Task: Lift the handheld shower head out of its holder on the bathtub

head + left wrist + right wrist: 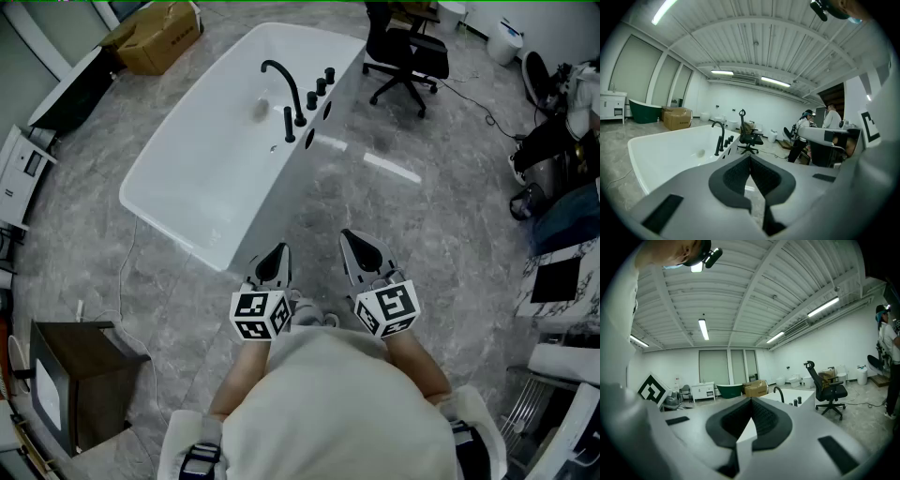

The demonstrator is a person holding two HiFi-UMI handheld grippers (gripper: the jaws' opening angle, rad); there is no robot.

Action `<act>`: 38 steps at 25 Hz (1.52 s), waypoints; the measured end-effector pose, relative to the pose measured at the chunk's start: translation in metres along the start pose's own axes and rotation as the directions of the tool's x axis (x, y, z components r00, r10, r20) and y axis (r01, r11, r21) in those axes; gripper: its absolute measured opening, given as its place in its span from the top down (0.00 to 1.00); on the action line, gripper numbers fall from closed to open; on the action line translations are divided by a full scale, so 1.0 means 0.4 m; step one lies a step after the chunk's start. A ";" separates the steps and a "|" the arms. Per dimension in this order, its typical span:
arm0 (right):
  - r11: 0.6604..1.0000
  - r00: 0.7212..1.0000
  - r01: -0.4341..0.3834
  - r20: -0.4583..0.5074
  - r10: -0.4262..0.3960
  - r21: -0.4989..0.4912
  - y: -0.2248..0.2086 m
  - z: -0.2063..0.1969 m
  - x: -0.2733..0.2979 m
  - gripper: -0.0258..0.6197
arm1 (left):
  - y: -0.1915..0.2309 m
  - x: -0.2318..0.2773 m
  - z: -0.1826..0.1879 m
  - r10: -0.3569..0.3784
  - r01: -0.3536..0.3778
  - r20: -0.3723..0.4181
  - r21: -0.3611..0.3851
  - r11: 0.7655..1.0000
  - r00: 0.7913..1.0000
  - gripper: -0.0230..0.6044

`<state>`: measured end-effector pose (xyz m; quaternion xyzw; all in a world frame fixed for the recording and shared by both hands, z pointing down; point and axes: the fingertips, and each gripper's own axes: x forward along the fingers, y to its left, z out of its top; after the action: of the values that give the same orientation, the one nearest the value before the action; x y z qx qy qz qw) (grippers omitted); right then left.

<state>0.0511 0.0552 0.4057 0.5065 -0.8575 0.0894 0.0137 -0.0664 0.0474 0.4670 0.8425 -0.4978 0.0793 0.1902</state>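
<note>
The white bathtub (pixel 202 173) stands slantwise on the grey floor ahead of me. On its right rim rise a black curved spout (pixel 281 80), a row of black knobs (pixel 323 84), and the slim black handheld shower head (pixel 289 125), upright in its holder. Both grippers hover over the floor short of the tub's near corner. My left gripper (pixel 277 255) and right gripper (pixel 354 242) are shut and hold nothing. The left gripper view shows the left gripper (pixel 750 157) with the tub (pixel 665 157) and spout (pixel 718 137) beyond. In the right gripper view, past the right gripper (pixel 751 401), I see the spout (pixel 779 393).
A black office chair (pixel 405 54) stands just past the tub's far right end. A cardboard box (pixel 155 36) lies at the far left, and a dark cabinet (pixel 80 375) at my near left. Equipment crowds the right edge (pixel 553 169). People stand at a bench (pixel 811 129).
</note>
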 end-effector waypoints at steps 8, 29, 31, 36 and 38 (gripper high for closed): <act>1.000 1.000 -0.007 -0.009 0.007 0.002 0.012 -0.007 -0.038 0.93 | -0.016 -0.026 -0.010 0.009 -0.008 0.008 -0.019 1.000 1.000 0.93; 0.999 0.999 -0.034 -0.008 0.034 0.028 -0.056 -0.014 -0.041 0.93 | -0.047 -0.007 -0.036 0.051 -0.052 -0.018 -0.051 0.997 0.999 0.93; 0.999 0.999 -0.035 -0.013 0.036 0.026 -0.065 -0.015 -0.018 0.93 | -0.032 0.010 -0.032 0.055 -0.056 -0.020 -0.054 0.997 0.998 0.93; 0.998 0.999 -0.035 -0.038 0.036 0.044 -0.100 -0.030 0.062 0.93 | 0.013 0.077 -0.021 0.049 -0.051 -0.025 -0.064 0.997 0.998 0.93; 0.998 0.998 -0.031 -0.047 0.033 0.049 -0.122 -0.031 0.102 0.93 | 0.031 0.112 -0.005 0.044 -0.046 -0.023 -0.068 0.997 0.999 0.93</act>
<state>0.0731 -0.0009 0.4292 0.4907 -0.8625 0.1222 0.0206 -0.0552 0.0068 0.4863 0.8232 -0.5169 0.0755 0.2223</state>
